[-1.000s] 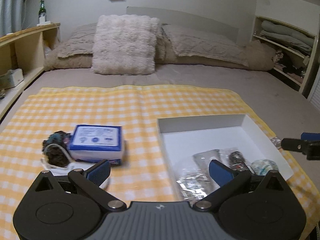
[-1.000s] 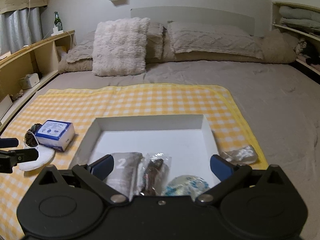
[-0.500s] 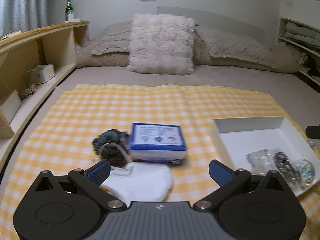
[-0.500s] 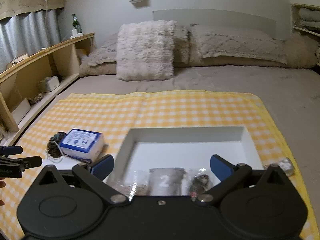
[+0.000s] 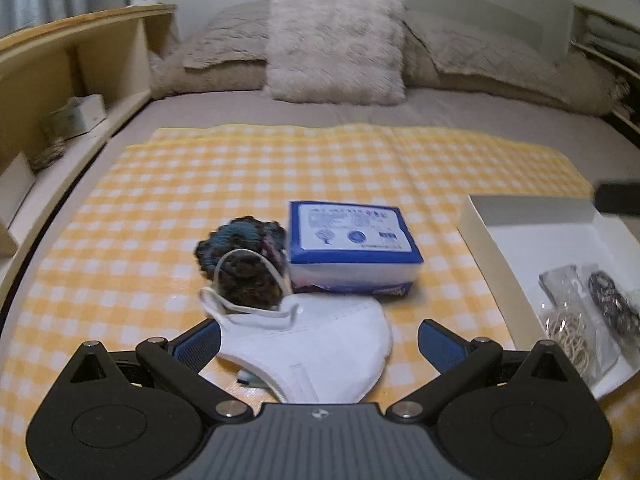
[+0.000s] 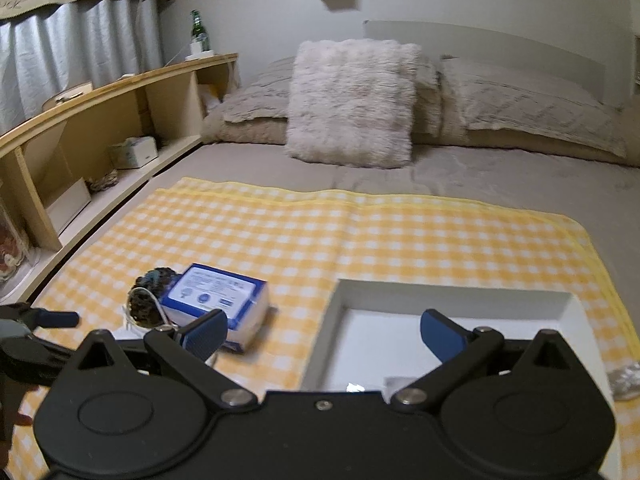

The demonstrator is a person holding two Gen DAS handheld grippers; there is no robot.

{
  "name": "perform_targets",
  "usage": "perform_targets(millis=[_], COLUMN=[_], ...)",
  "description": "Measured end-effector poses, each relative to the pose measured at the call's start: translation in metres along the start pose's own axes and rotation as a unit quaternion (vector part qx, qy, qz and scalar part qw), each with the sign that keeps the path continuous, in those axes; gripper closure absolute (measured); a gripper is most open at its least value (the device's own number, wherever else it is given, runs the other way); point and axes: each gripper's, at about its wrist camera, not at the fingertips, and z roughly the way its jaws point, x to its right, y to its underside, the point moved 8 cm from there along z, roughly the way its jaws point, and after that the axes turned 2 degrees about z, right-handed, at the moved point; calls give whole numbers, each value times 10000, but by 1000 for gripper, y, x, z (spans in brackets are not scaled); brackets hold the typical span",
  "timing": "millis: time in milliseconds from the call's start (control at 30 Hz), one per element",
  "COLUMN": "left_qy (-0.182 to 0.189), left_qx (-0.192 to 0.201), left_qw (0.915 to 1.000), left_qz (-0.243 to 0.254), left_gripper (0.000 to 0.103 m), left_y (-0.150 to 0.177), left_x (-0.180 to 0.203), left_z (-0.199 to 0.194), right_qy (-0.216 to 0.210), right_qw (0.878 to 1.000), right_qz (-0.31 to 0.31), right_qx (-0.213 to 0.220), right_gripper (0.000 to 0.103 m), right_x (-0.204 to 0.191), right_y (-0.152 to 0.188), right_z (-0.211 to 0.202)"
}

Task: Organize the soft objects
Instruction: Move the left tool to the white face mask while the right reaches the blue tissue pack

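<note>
A white face mask (image 5: 320,344) lies on the yellow checked cloth (image 5: 248,184), right between the blue pads of my open left gripper (image 5: 318,344). Its ear loop rests over a dark knitted scrunchie (image 5: 240,264). Beside that sits a blue-and-white tissue pack (image 5: 352,248). To the right stands a white box (image 5: 496,236) holding several clear bagged items (image 5: 580,312). My right gripper (image 6: 324,332) hangs open above the box's near left corner (image 6: 332,320), with nothing between its fingers. The tissue pack (image 6: 220,300) and scrunchie (image 6: 150,296) show at its left.
A small clear packet (image 6: 624,376) lies on the cloth right of the box. A wooden shelf unit (image 6: 100,128) runs along the left of the bed. Pillows (image 6: 352,104) lie at the head. The left gripper's finger (image 6: 52,318) shows at the right wrist view's left edge.
Both grippers have swung left. The left one moved from the box over to the mask, which now lies between its pads. The right one shifted towards the box's left side.
</note>
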Motion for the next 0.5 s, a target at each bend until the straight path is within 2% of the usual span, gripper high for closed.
perform_targets(millis=[167,400,500], left_qy=[-19,427,568], left_qx=[-85,-334,-535], left_qw=[9990,9922,9891], left_qz=[430,1122,1251], left_gripper=[0,0,1], left_y=[1,7,16], left_x=[4,7,7], left_z=[21,47,58], right_qy=[-149,-230,-254], right_qw=[9999,9996,9993], right_qz=[-82,-125,-172], right_qx=[-10,-141,-210], right_gripper=[0,0,0], right_x=[-24,-45,-53], right_y=[-7,-11,-10], right_z=[24,59,75])
